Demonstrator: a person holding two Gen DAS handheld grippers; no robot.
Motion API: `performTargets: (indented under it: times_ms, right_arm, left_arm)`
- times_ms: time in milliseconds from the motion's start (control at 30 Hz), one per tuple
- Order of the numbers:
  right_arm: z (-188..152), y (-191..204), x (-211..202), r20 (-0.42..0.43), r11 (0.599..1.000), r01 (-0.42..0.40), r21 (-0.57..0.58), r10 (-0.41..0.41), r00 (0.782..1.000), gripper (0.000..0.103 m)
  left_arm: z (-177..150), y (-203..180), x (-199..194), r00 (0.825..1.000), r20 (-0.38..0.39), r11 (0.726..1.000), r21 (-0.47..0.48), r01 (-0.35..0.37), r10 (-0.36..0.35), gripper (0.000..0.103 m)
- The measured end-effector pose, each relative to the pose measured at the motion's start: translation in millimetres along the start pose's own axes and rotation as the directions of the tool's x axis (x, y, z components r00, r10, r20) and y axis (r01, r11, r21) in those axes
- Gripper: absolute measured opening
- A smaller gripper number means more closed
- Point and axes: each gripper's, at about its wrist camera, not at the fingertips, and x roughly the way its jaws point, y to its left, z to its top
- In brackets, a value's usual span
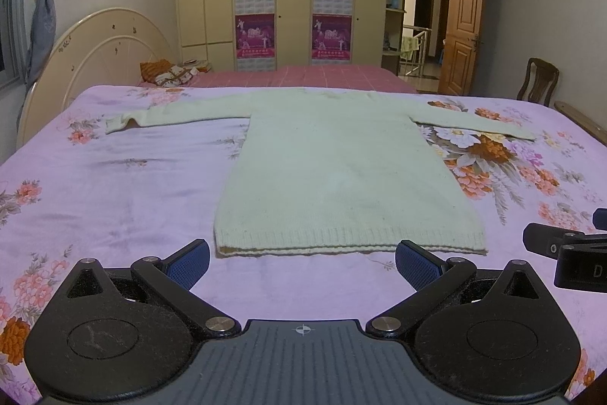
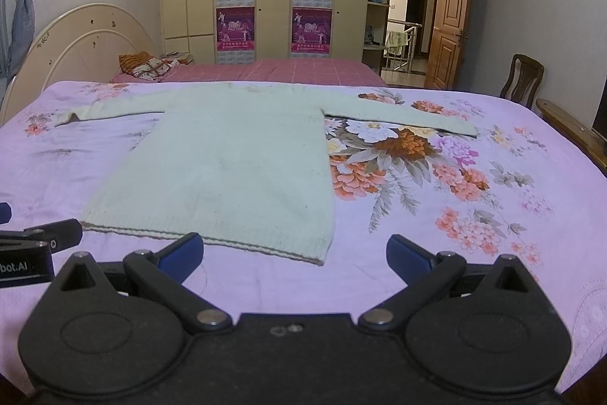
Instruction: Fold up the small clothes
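Note:
A pale green knitted sweater (image 1: 341, 169) lies flat on the purple floral bedspread (image 1: 114, 185), both sleeves spread out sideways, ribbed hem toward me. My left gripper (image 1: 302, 262) is open and empty, just short of the hem, fingers apart. My right gripper (image 2: 294, 255) is open and empty near the hem's right corner; the sweater (image 2: 227, 162) lies ahead and to its left. The right gripper's body shows at the right edge of the left wrist view (image 1: 569, 253); the left gripper's body shows at the left edge of the right wrist view (image 2: 34, 249).
A second bed with a pink cover (image 1: 303, 76) and a cream headboard (image 1: 102, 55) stands behind. A wardrobe with posters (image 1: 296, 6) is at the back. A wooden chair (image 1: 537, 82) and an open door (image 1: 463, 29) are at the right.

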Motion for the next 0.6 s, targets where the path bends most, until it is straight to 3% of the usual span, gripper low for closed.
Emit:
performTargets:
  times_ms: [600]
  right_arm:
    - [-1.3,1.1,-0.5,-0.003,1.000,-0.005,-0.007,0.005,1.000,0.102]
  left_arm:
    - [-0.9,-0.3,0.1,1.000,-0.004,1.000,-0.001,-0.002,0.002,0.103]
